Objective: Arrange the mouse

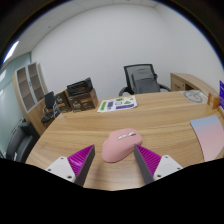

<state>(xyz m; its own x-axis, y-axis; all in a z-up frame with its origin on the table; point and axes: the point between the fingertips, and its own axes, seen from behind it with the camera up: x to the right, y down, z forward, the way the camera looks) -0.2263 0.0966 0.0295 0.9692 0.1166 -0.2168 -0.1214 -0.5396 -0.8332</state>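
Observation:
A pink computer mouse (122, 146) lies on the wooden table (70, 128), its rear part between my fingers and its front reaching just ahead of them. My gripper (115, 151) is open around it. The left pad (80, 159) stands a small gap away from the mouse's side. The right pad (148, 158) sits right against the mouse's other side, and I cannot tell whether it touches. The mouse rests on the table by itself.
A grey mat (208, 135) lies on the table to the right of the mouse. A colourful leaflet (118, 103) lies farther ahead. Small boxes (196, 97) sit at the far right. A black office chair (143, 78) and a low cabinet (80, 98) stand beyond the table.

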